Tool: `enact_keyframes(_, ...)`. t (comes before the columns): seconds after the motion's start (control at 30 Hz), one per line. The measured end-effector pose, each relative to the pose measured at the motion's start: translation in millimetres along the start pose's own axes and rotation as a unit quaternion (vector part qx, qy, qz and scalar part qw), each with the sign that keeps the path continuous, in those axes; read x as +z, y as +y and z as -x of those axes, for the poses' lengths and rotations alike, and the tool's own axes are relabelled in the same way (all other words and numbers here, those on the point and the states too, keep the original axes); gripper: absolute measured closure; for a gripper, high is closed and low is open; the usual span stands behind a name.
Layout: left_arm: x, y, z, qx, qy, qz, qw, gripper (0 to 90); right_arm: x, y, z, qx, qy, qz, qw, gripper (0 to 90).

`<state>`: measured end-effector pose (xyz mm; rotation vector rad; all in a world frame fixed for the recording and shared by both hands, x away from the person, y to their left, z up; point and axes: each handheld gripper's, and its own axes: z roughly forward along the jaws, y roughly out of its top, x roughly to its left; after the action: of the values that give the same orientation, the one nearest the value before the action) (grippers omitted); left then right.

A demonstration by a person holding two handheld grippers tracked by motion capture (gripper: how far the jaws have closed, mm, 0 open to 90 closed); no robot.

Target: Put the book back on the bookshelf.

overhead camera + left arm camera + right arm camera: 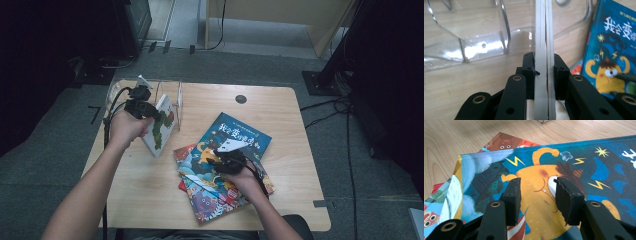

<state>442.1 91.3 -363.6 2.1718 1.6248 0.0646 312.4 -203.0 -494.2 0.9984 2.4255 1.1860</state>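
Note:
My left gripper [151, 115] is shut on the edge of a thin white picture book [163, 131], holding it upright over the table's left part. In the left gripper view the pads [529, 72] press both sides of that book [545, 37], just before a clear acrylic book stand [484, 46]. The stand [170, 96] sits at the table's back left. My right gripper [226, 159] hovers open over a blue picture book [240, 136] that tops a loose pile. Its jaws [537, 192] straddle the yellow creature on the blue cover [579, 162], with nothing between them.
Under the blue book lie a red-covered book [506, 143] and another colourful one [212, 202]. The wooden table [290, 165] has a round cable hole [241, 99] at the back. Cables and dark stands crowd the floor on the right [340, 105].

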Motion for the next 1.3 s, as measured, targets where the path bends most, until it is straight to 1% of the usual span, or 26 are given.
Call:
enact_keyframes(0.1, 3.9, 8.9, 3.4, 0.011, 0.004, 0.0, 0.9999, 77.0, 0.2, 0.1, -0.2, -0.003, -0.002, 0.0, 1.0, 56.2)
enact_keyframes(0.2, 9.2, 17.9, 5.9, 0.013, 0.01, 0.002, 0.9999, 77.0, 0.4, 0.1, -0.5, -0.003, -0.001, 0.0, 1.0, 56.2)
enact_keyframes(0.23, 9.2, 17.9, 5.9, 0.013, 0.01, 0.002, 0.9999, 77.0, 0.4, 0.1, -0.5, -0.003, -0.001, 0.0, 1.0, 56.2)
enact_keyframes(0.27, 11.2, 20.9, 6.7, 0.015, 0.014, 0.002, 0.9998, 77.0, 0.4, 0.2, -0.4, -0.003, -0.001, 0.0, 1.0, 56.2)
enact_keyframes(0.3, 15.1, 26.4, 7.2, 0.021, 0.02, 0.002, 0.9996, 77.0, 0.5, 0.2, -0.2, -0.004, -0.002, 0.0, 1.0, 56.3)
enact_keyframes(0.37, 18.9, 31.4, 6.4, 0.019, 0.021, 0.005, 0.9996, 77.0, 0.4, 0.2, -0.1, -0.003, -0.001, 0.0, 1.0, 56.4)
enact_keyframes(0.47, 23.2, 35.9, 6.0, 0.024, 0.024, 0.006, 0.9994, 77.0, 0.5, 0.2, 0.3, -0.002, 0.0, 0.001, 1.0, 56.5)
enact_keyframes(0.5, 27.2, 40.0, 6.0, 0.024, 0.027, 0.008, 0.9993, 77.0, 0.5, 0.1, 0.4, -0.001, 0.001, 0.001, 1.0, 56.5)
enact_keyframes(0.6, 31.6, 45.7, 6.2, 0.029, 0.032, 0.008, 0.999, 77.0, 0.5, 0.1, 0.6, -0.001, 0.0, 0.001, 1.0, 56.7)
enact_keyframes(0.73, 36.6, 52.2, 3.3, 0.02, 0.03, 0.011, 0.9993, 76.9, 0.5, 0.1, 0.8, -0.001, 0.001, 0.001, 1.0, 56.9)
enact_keyframes(0.87, 40.3, 56.1, 2.3, 0.022, 0.033, 0.012, 0.9991, 77.0, 0.5, 0.1, 0.8, -0.001, 0.001, 0.001, 1.0, 57.0)
enact_keyframes(0.9, 43.0, 58.4, 2.2, 0.019, 0.033, 0.014, 0.9992, 76.9, 0.6, 0.2, 0.9, -0.001, 0.001, 0.001, 1.0, 57.2)
enact_keyframes(1.03, 46.6, 60.7, 2.7, 0.019, 0.037, 0.017, 0.999, 76.9, 0.8, 0.4, 1.4, -0.002, 0.001, 0.001, 1.0, 57.5)
enact_keyframes(1.1, 48.6, 62.2, 1.2, 0.013, 0.035, 0.017, 0.9992, 76.9, 1.4, 0.9, 1.8, -0.01, 0.002, 0.0, 0.9999, 58.0)
enact_keyframes(1.13, 49.5, 63.2, -0.7, 0.006, 0.031, 0.021, 0.9993, 76.9, 1.6, 1.2, 2.4, -0.007, 0.003, 0.0, 1.0, 58.2)
enact_keyframes(1.3, 51.1, 65.5, -2.8, 0.008, 0.03, 0.018, 0.9994, 76.8, 1.7, 1.3, 2.4, -0.006, 0.003, 0.0, 1.0, 58.1)
